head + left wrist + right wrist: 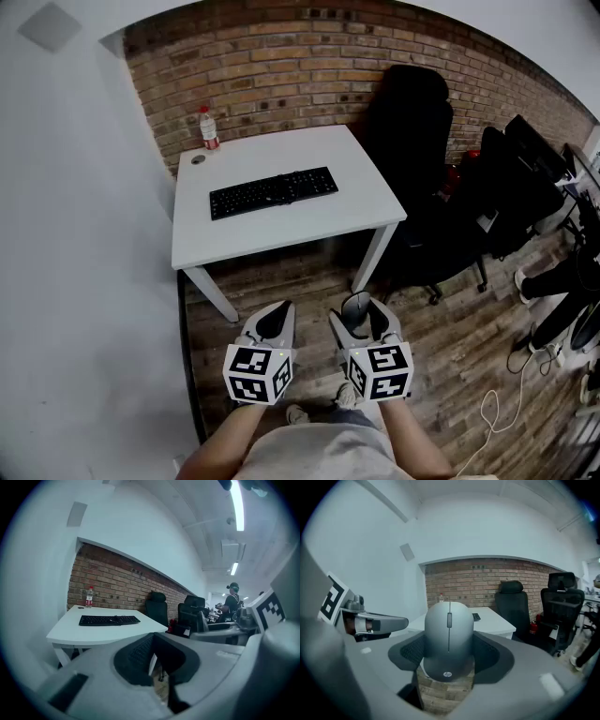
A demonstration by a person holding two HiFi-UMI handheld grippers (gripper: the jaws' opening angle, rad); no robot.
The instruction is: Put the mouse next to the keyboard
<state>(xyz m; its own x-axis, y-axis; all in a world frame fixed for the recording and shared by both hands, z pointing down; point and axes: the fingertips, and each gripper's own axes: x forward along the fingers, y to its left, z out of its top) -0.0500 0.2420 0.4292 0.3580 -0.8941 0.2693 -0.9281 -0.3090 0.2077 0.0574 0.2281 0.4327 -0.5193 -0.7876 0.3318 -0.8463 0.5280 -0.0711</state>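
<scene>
Right gripper (pixel 448 652) first: its jaws are spread about as wide as they go and clamped on the grey mouse (pixel 448 625), one pad on each flank, scroll wheel facing me. The left gripper (pixel 157 662) has its jaws pulled in to a sliver with nothing between them.

So the pickup part looks done, but the actual placing hasn't started. Both grippers hang over the wooden floor (pixel 441 347), well short of the tabletop's (pixel 361 202) near edge. What's left, by my read: carry the mouse over the near edge and set it down beside the keyboard (pixel 273 192), which lies across the middle of the tabletop. There's bare white surface off the keyboard's right end, toward the right edge, so that's the spot I'd pick.

Otherwise there's a bottle (pixel 208 127) at the far left corner, a brick wall (pixel 281 66) behind the table and a black office chair (pixel 408 122) past the far right corner.
</scene>
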